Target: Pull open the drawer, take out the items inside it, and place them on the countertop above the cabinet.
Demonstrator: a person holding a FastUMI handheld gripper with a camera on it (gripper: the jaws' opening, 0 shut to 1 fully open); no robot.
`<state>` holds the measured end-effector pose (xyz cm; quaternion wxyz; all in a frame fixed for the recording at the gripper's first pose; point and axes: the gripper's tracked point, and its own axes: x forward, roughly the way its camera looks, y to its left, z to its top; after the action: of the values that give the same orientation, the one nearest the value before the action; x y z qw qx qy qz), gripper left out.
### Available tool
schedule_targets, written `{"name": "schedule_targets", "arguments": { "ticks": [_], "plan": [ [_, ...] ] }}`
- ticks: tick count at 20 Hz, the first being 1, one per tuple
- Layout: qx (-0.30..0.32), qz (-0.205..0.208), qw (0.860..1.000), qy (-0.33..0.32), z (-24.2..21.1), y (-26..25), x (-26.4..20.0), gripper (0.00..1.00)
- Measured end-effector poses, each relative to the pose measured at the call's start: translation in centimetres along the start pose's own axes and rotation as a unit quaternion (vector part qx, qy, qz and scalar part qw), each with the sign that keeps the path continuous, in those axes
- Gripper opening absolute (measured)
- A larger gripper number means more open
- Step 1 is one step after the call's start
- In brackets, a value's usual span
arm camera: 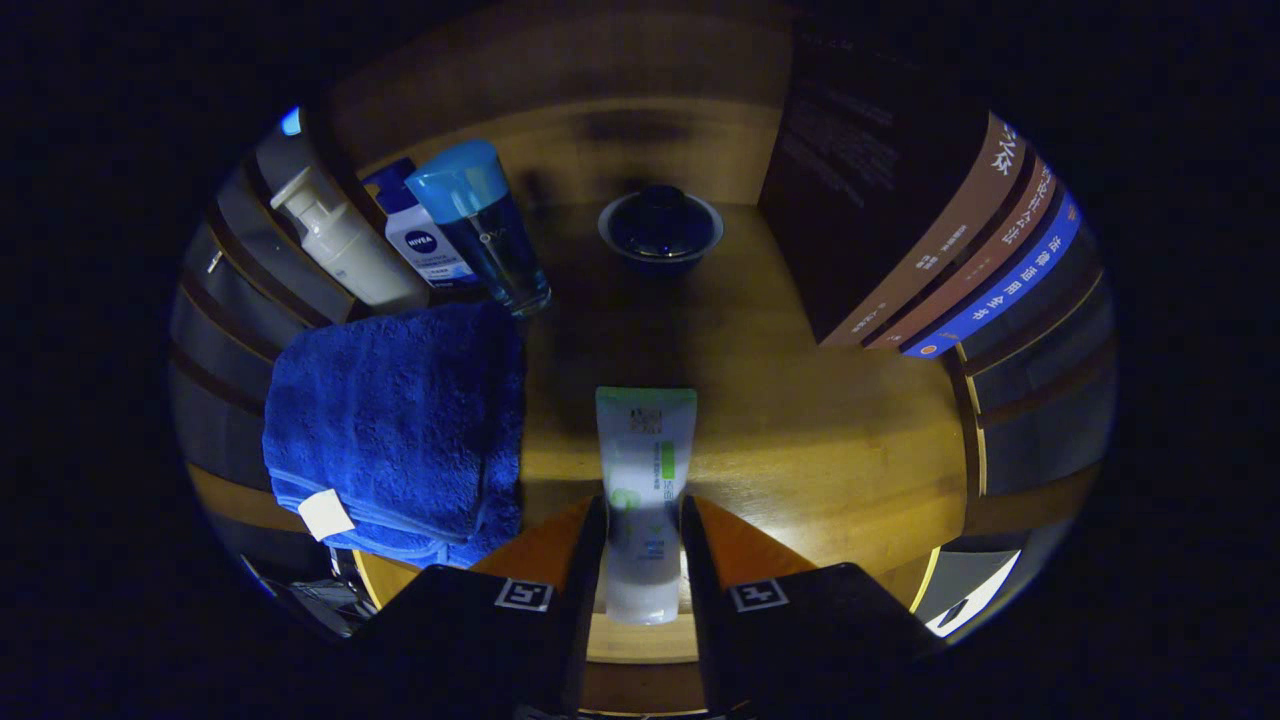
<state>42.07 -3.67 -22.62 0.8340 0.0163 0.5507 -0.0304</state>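
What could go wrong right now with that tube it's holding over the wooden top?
The gripper pinches the tube near its cap end, so the long free end could swing or slip out. Set down carelessly, the tube might land on the folded blue towel beside it, or roll toward the bowl beyond.

the tube's (644, 470) near end sits hidden between the gripper (644, 540) fingers, and the towel (400, 430) on the left covers the bottles' (420, 240) bases.
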Motion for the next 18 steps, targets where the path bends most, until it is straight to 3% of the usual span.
{"name": "schedule_targets", "arguments": {
  "ticks": [7, 13, 18],
  "plan": [
    [0.002, 0.001, 0.998, -0.056, 1.0, 0.3, -2.6, 0.99],
    [0.002, 0.015, 0.984, -0.176, 0.2, 1.4, -8.9, 0.99],
    [0.006, 0.026, 0.953, -0.302, -3.8, 1.5, -14.7, 1.00]
  ]
}}
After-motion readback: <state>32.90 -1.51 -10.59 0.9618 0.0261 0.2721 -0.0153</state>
